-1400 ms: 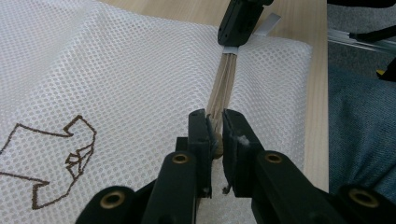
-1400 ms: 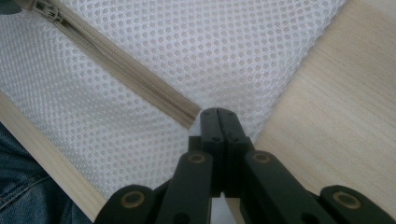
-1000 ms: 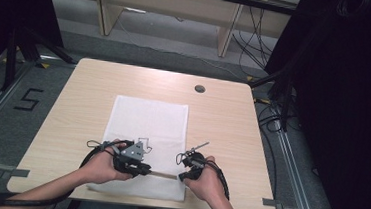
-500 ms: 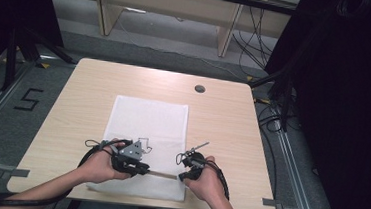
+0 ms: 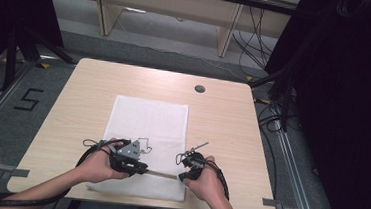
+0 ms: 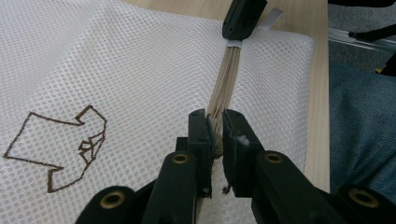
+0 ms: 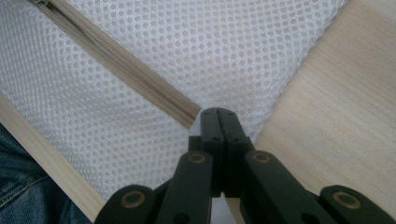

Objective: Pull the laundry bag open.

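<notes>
Zipping step: left gripper (image 6: 215, 135) pinches the zip pull (image 6: 216, 142); right gripper (image 7: 218, 116), clamped at three o'clock, anchors the mesh bag (image 5: 147, 121); next, slide steadily.

zipper pull (image 6: 216, 140) half-hidden between tongs

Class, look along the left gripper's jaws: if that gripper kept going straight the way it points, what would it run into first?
Probably the right gripper. The left gripper points along the beige zipper of the white mesh bag, and the right one pinches the zipper's far end, though depth is hard to judge.
</notes>
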The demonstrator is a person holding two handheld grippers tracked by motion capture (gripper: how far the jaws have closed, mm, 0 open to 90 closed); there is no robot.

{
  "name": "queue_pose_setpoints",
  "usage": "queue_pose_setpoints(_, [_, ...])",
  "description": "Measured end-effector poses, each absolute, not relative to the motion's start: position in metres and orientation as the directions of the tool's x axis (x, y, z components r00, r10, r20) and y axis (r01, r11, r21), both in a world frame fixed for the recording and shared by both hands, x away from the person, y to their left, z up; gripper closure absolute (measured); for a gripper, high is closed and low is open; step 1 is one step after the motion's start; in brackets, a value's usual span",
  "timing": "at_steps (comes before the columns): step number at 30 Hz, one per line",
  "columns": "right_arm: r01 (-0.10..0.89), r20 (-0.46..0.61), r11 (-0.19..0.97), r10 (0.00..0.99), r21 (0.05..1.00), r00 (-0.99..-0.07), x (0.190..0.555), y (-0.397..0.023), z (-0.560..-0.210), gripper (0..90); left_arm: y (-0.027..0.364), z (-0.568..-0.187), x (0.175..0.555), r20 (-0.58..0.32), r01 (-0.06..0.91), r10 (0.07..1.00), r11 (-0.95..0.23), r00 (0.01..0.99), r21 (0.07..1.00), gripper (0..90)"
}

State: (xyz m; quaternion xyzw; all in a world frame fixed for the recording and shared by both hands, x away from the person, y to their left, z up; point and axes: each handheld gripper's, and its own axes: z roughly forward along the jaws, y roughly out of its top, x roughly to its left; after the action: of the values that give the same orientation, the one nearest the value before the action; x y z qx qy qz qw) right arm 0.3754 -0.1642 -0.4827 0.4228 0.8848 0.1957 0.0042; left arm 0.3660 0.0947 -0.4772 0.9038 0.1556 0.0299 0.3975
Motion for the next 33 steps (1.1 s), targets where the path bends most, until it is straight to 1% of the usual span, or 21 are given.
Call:
queue_pose_setpoints(3, [0.747, 0.156, 0.566, 0.751, 0.347, -0.641, 0.3752, -0.1638, -0.4827, 90.0, 0.096, -0.4762, 0.3668, -0.043, 0.24, 0.303, -0.652, 0.952, 0.719, 81.9])
queue_pose_setpoints(6, [0.749, 0.157, 0.565, 0.752, 0.346, -0.64, 0.3747, -0.1632, -0.4821, 90.0, 0.0968, -0.4765, 0.3665, -0.064, 0.259, 0.313, -0.638, 0.948, 0.725, 82.0])
queue_pose_setpoints(8, [0.75, 0.154, 0.564, 0.754, 0.345, -0.638, 0.3748, -0.1635, -0.4824, 90.0, 0.0984, -0.476, 0.3666, -0.05, 0.245, 0.304, -0.649, 0.951, 0.72, 81.9])
queue_pose_setpoints(10, [0.747, 0.154, 0.567, 0.752, 0.347, -0.641, 0.3748, -0.1634, -0.4825, 90.0, 0.0986, -0.477, 0.3656, -0.07, 0.263, 0.313, -0.633, 0.947, 0.728, 81.9])
queue_pose_setpoints(11, [0.752, 0.159, 0.562, 0.754, 0.345, -0.637, 0.3747, -0.1632, -0.4821, 90.0, 0.0991, -0.4767, 0.3655, -0.055, 0.254, 0.312, -0.644, 0.949, 0.721, 82.0])
queue_pose_setpoints(19, [0.75, 0.156, 0.564, 0.753, 0.346, -0.639, 0.3745, -0.163, -0.4821, 90.0, 0.099, -0.477, 0.3654, -0.057, 0.256, 0.313, -0.645, 0.948, 0.72, 82.0])
queue_pose_setpoints(20, [0.75, 0.155, 0.563, 0.754, 0.347, -0.638, 0.3744, -0.163, -0.4822, 90.0, 0.0997, -0.4766, 0.3662, -0.045, 0.245, 0.306, -0.658, 0.951, 0.712, 82.0])
queue_pose_setpoints(24, [0.75, 0.154, 0.563, 0.754, 0.347, -0.638, 0.3743, -0.1629, -0.4821, 90.0, 0.0995, -0.4774, 0.3663, -0.043, 0.246, 0.308, -0.661, 0.95, 0.709, 82.0])
queue_pose_setpoints(25, [0.749, 0.154, 0.564, 0.754, 0.347, -0.639, 0.3743, -0.1629, -0.4821, 90.0, 0.0995, -0.4774, 0.3671, -0.035, 0.232, 0.296, -0.662, 0.954, 0.713, 81.9])
queue_pose_setpoints(26, [0.749, 0.154, 0.564, 0.754, 0.348, -0.639, 0.3743, -0.163, -0.4822, 90.0, 0.0993, -0.4779, 0.3658, -0.049, 0.252, 0.311, -0.656, 0.949, 0.712, 82.0])
queue_pose_setpoints(27, [0.753, 0.154, 0.56, 0.758, 0.345, -0.634, 0.374, -0.1628, -0.4819, 90.0, 0.0997, -0.4775, 0.3673, -0.03, 0.227, 0.294, -0.667, 0.955, 0.709, 81.9])
queue_pose_setpoints(28, [0.753, 0.154, 0.56, 0.758, 0.344, -0.634, 0.374, -0.1627, -0.4819, 90.0, 0.0991, -0.4781, 0.3656, -0.047, 0.248, 0.308, -0.658, 0.95, 0.711, 82.0])
queue_pose_setpoints(30, [0.749, 0.152, 0.564, 0.755, 0.347, -0.638, 0.3741, -0.1627, -0.4821, 90.0, 0.1, -0.4778, 0.3666, -0.026, 0.232, 0.301, -0.673, 0.953, 0.702, 81.9])
queue_pose_setpoints(33, [0.749, 0.152, 0.564, 0.755, 0.347, -0.638, 0.3741, -0.1627, -0.4821, 90.0, 0.1, -0.4772, 0.3661, -0.052, 0.254, 0.31, -0.66, 0.949, 0.707, 81.9])
